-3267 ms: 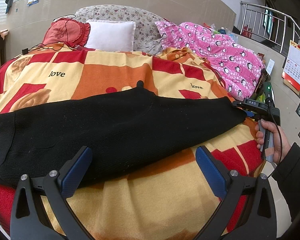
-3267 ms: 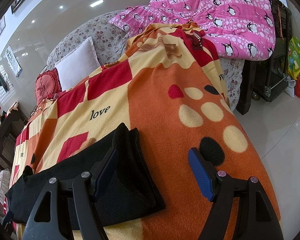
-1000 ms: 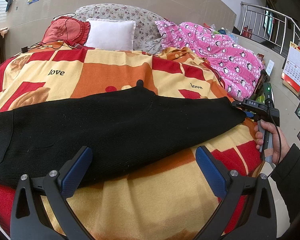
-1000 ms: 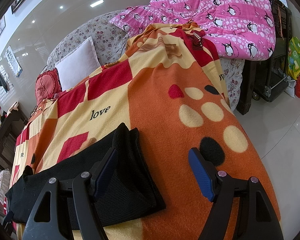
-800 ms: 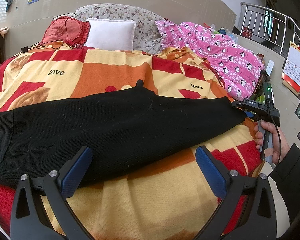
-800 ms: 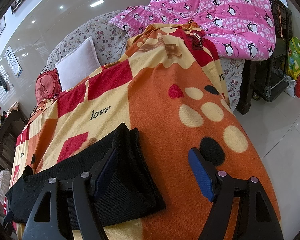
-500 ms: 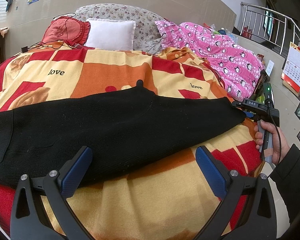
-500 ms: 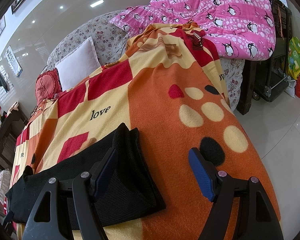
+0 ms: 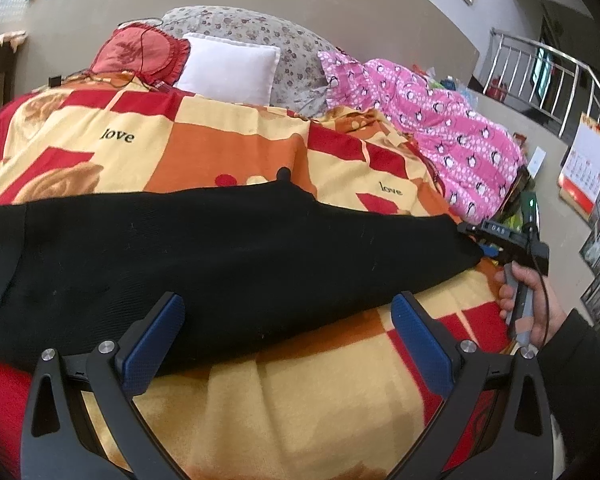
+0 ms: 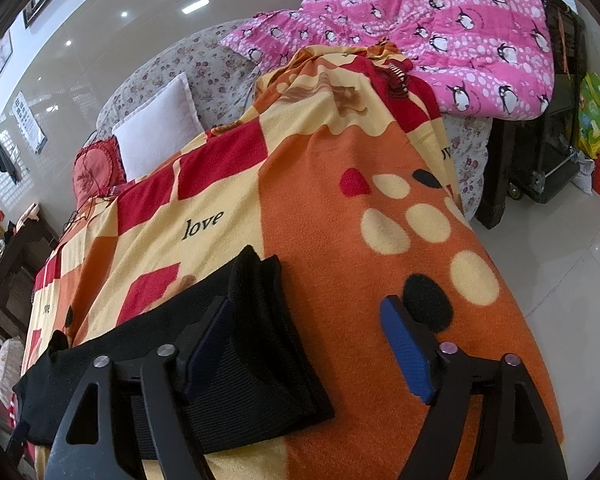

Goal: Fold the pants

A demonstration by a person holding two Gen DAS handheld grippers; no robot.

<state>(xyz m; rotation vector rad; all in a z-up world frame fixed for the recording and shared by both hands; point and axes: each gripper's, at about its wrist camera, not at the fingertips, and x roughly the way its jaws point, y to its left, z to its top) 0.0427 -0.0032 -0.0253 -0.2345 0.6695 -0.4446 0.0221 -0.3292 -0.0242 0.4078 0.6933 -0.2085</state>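
- Since the earlier frames: pants [image 9: 220,256] haven't moved; my left tool [image 9: 288,340] rolled slightly.
- Right tool [image 10: 308,344] jaws opening, straddling the cuff edge, not clamped; left tool apart, empty.
- Step: pre-grasp for the fold. Next: clamp cuff, carry toward waistband.
- Pants: black knit, legs stacked, flat across the bed [image 9: 300,400].

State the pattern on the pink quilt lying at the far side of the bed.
The pink quilt carries penguins and white dots, clearest in the right wrist view.
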